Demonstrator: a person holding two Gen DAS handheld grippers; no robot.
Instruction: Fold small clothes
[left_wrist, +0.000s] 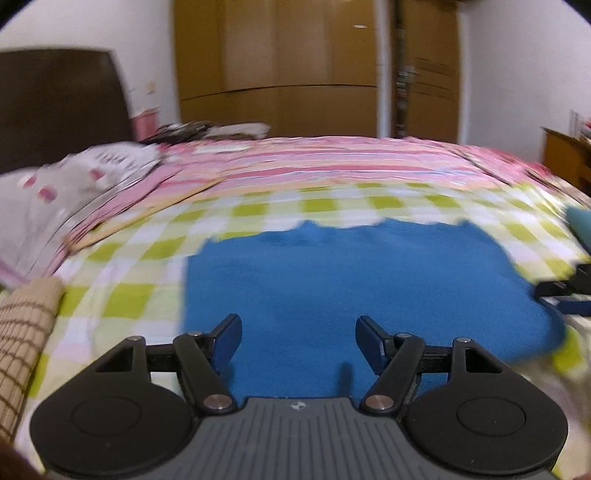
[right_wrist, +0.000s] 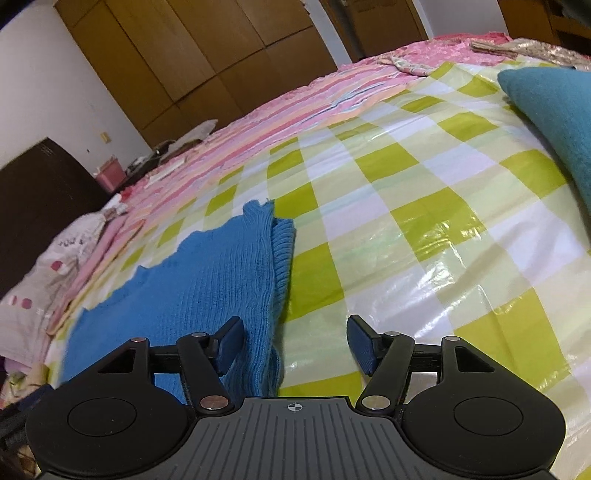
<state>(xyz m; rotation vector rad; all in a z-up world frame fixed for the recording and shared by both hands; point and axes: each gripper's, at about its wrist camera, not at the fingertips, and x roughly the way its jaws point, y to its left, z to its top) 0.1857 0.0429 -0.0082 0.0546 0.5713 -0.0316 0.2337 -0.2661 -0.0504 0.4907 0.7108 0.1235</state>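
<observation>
Left gripper (left_wrist: 298, 341): jaws spread wide, nothing between the pads, hovered low over the near part of the blue knit.
Right gripper (right_wrist: 294, 341): jaws spread wide, empty; left pad above the knit's right edge, right pad above bare checked cover.
Right gripper in left view (left_wrist: 565, 286): seen dark at far right edge, by the knit's right side; finger spread not readable from there.
Blue knit garment (left_wrist: 351, 280): lay flat on the checked cover, spread wide, far edge ragged and uneven, blurred in left view.
Blue knit, right view (right_wrist: 207, 280): ribbed texture clear; right side doubled over in layers, ribbed hem end pointed away from the camera.
Checked cover (right_wrist: 424, 229): glossy green-and-white plastic sheet, wrinkled with glare, lay under the knit.
Striped bedding (left_wrist: 332, 162): pink and peach stripes, beyond the checked cover.
Teal knit (right_wrist: 550, 122): second piece at right, resting on the checked cover, well apart from the blue one.
Pillow (left_wrist: 55, 195): grey-white with pink patches, at left on the striped bedding.
Rolled mat (left_wrist: 22, 350): beige with brown grid, at left edge beside the checked cover.
Headboard (left_wrist: 59, 103): dark brown, behind the pillow.
Wardrobe (left_wrist: 277, 66): tan wooden doors against the far wall.
Far clutter (left_wrist: 214, 129): blurred pile at the bed's far edge, not identifiable.
</observation>
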